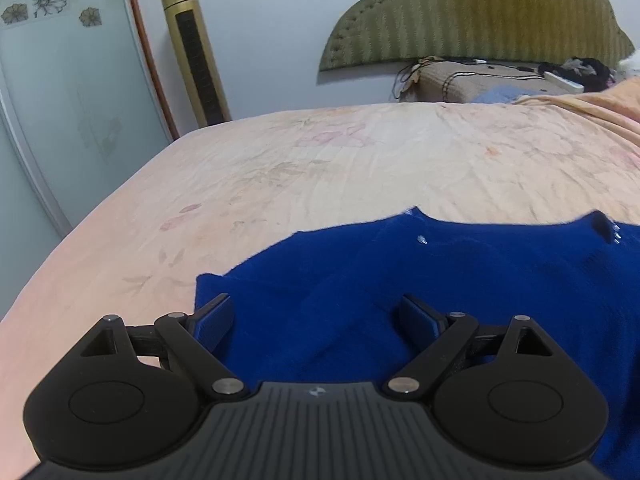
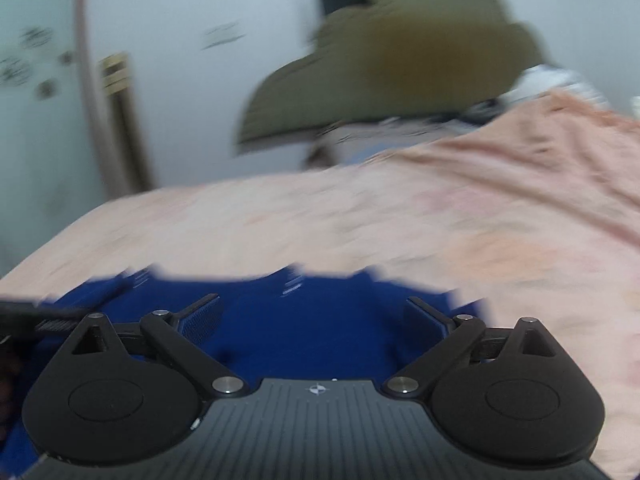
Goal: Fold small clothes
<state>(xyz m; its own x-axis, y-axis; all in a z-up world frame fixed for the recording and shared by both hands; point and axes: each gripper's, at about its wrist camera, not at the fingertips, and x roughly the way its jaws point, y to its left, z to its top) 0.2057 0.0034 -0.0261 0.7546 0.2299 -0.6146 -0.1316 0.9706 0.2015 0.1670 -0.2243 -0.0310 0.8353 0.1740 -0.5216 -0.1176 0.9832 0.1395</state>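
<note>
- Ahead, I saw a peach floral bedsheet (image 1: 320,168), a green headboard (image 1: 480,12) and a gold tower fan (image 1: 196,52) against the wall.
- Below both tongs lay the blue knit garment (image 1: 460,272), flat on the sheet.
- My left gripper (image 1: 316,320) and right gripper (image 2: 316,318) stood wide apart, holding nothing.

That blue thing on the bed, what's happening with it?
A person is folding a small blue garment on a bed covered by a peach sheet, using two hand-held tongs. The left tongs and the right tongs both hover over the cloth with jaws wide open, gripping nothing. The garment lies loose and rumpled, not neatly folded yet.
</note>
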